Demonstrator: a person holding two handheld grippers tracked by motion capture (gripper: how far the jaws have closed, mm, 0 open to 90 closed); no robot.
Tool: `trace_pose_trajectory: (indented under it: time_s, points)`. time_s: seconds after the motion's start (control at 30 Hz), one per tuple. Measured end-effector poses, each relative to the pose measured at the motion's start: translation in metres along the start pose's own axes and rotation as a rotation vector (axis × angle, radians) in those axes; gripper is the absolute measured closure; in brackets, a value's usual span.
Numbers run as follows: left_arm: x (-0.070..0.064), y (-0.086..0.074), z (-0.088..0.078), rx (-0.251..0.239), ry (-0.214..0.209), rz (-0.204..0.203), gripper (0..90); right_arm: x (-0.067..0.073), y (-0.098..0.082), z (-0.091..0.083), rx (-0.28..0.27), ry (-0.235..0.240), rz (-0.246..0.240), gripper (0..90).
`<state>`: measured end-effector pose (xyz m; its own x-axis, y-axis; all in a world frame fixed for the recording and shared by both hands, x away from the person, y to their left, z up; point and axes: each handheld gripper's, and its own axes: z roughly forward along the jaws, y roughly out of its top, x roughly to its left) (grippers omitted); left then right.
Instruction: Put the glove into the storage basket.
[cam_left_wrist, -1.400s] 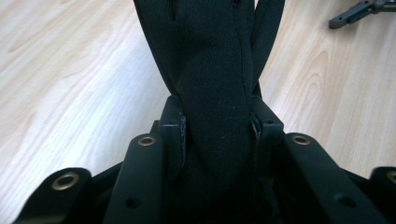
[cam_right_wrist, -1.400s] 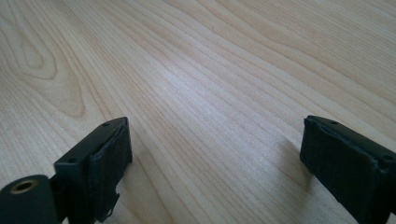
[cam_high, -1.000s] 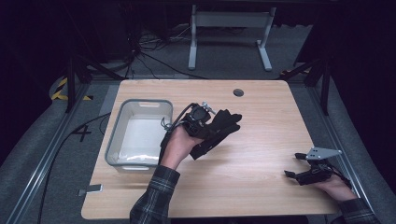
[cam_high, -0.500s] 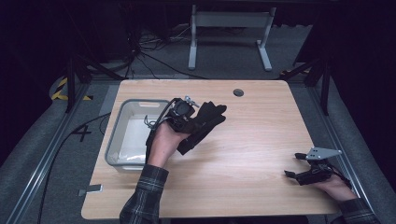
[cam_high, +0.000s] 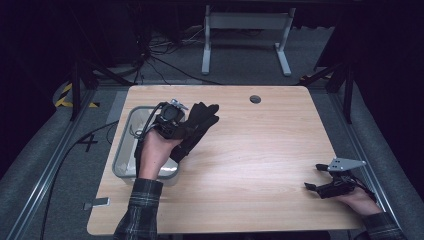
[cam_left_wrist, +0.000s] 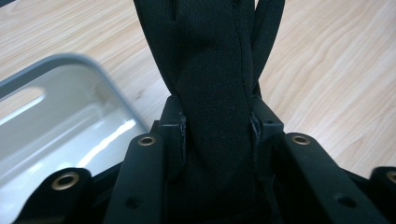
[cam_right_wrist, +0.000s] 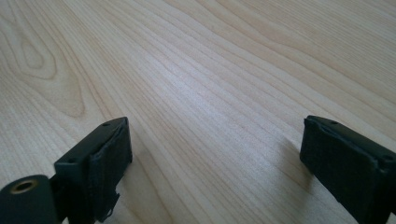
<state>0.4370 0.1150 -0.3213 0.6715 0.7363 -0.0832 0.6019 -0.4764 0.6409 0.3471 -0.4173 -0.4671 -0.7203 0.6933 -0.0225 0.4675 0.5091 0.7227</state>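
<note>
**One black glove closes on the bin**

One black glove (cam_high: 196, 129) hangs pinched in the left gripper (cam_left_wrist: 217, 126), which has shifted leftward since a second ago and now sits at the grey bin's (cam_high: 125, 131) right rim, so a drop looks near. The bin appears empty. The right gripper (cam_high: 327, 186) rests spread wide, holding nothing.

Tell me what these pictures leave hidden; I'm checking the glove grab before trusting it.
- Black glove: left gripper view, fingertips cut off by the top edge, cuff hidden between the jaws.
- Grey bin: high view, the hand and left gripper cover its right side, so its contents are unclear.
- Right gripper: high view, too small to judge the jaws.
</note>
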Motion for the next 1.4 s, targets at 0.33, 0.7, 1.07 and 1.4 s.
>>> trace_pose_trajectory:
  time_s: [0.33,0.7,1.07,1.4]
  points:
    - [0.031,-0.024,-0.018,-0.013,0.071,-0.083,65.6,0.000,0.000,0.000,0.000,0.000,0.000,9.8]
    - [0.061,-0.057,-0.014,0.017,0.130,-0.176,65.5,0.000,0.000,0.000,0.000,0.000,0.000,9.8]
    - [0.079,-0.074,0.011,0.080,0.137,-0.198,65.0,0.000,0.000,0.000,0.000,0.000,0.000,9.8]
    - [0.086,-0.082,0.026,0.131,0.132,-0.222,60.6,0.000,0.000,0.000,0.000,0.000,0.000,9.8]
